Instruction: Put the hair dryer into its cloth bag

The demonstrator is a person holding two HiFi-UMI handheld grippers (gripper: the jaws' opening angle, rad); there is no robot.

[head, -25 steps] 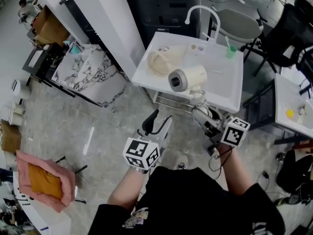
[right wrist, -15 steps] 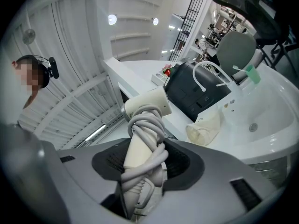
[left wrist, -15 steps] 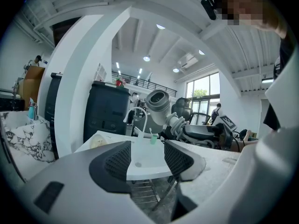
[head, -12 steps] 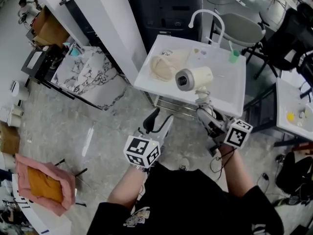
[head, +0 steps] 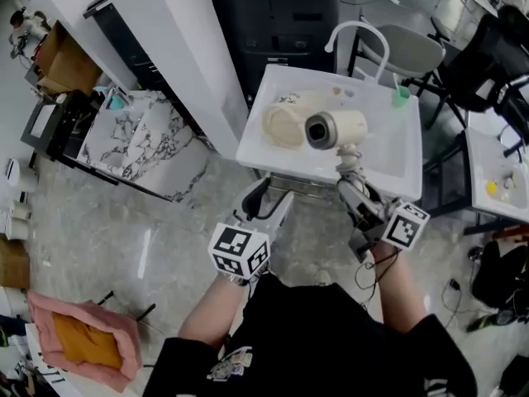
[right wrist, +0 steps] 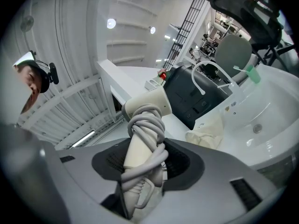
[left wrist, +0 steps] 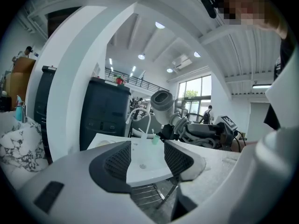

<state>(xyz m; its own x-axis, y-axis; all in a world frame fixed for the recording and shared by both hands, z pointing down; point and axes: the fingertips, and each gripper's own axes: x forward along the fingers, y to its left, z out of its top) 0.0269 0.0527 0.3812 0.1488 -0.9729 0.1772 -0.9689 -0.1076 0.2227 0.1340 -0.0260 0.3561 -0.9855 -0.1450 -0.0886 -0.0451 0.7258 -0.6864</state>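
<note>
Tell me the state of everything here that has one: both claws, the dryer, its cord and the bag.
dryer: held up over the sink, not in the bag.
cord: wound round the handle.
bag: lying slack on the sink top.
left claw: open, empty.
right claw: shut on the dryer's handle.

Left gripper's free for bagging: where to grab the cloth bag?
Probably pinch a raised fold at the near-left edge of the cloth bag, coming over the sink rim from the left gripper side: it lies slumped left of the hair dryer, free on that side.
</note>
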